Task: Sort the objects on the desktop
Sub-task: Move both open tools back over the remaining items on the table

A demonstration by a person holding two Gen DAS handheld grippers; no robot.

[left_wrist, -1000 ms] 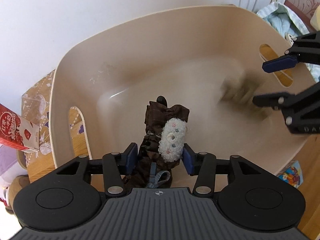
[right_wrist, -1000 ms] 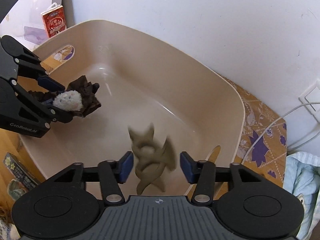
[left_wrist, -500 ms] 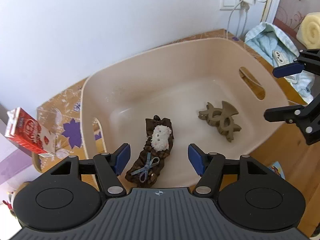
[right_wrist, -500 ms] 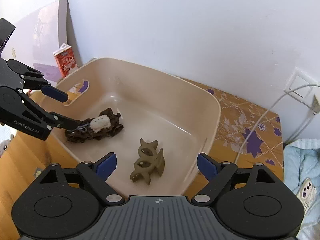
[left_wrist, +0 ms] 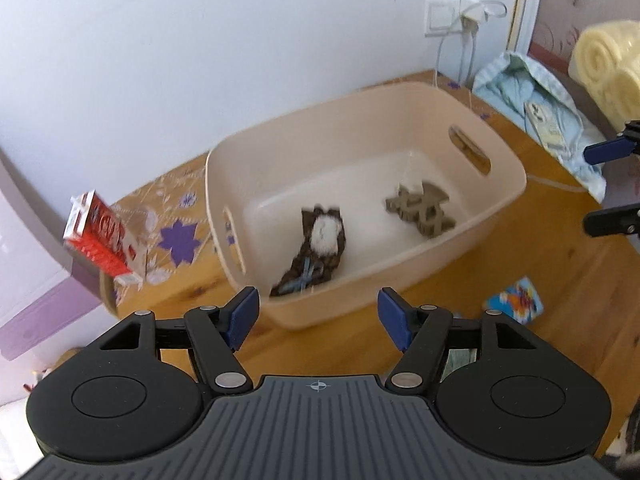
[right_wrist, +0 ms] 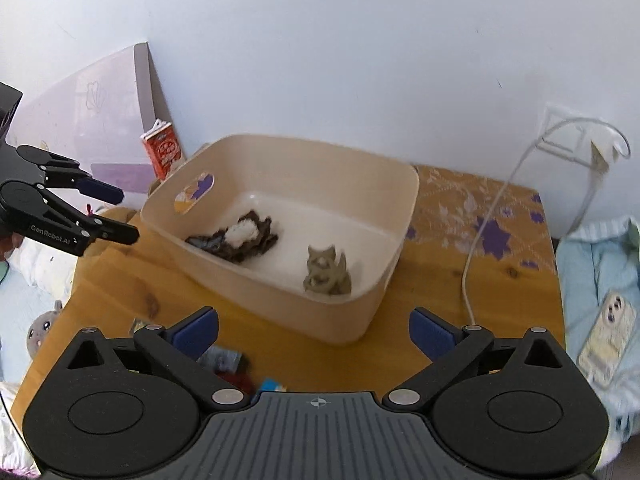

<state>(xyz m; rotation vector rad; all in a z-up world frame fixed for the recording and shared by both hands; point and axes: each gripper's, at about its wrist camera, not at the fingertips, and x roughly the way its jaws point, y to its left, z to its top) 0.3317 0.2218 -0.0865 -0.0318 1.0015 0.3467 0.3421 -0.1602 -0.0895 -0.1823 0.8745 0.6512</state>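
Wooden table point(right_wrist: 132, 280) against a white wall, carrying a beige plastic tub point(left_wrist: 504, 196) with a slot handle in each end wall. The tub holds two things, lying apart on its floor: on the left, a dark brown hair bow point(left_wrist: 316, 256) with a white fluffy patch and a blue ribbon; on the right, an olive-grey claw hair clip point(left_wrist: 422, 210). Left of the tub and beyond it stands a red and white carton point(left_wrist: 100, 240). On the bare wood on the near side of the tub lie a few small colourful packets point(left_wrist: 514, 300).

Right gripper point(right_wrist: 314, 330): jaws wide apart and opening, nothing between them, poised over the table just short of the tub's near wall, touching nothing. Left gripper point(left_wrist: 318, 314): jaws apart, empty, likewise short of the tub; in the right wrist view it appears at the left edge point(right_wrist: 116, 214), clear of the tub.
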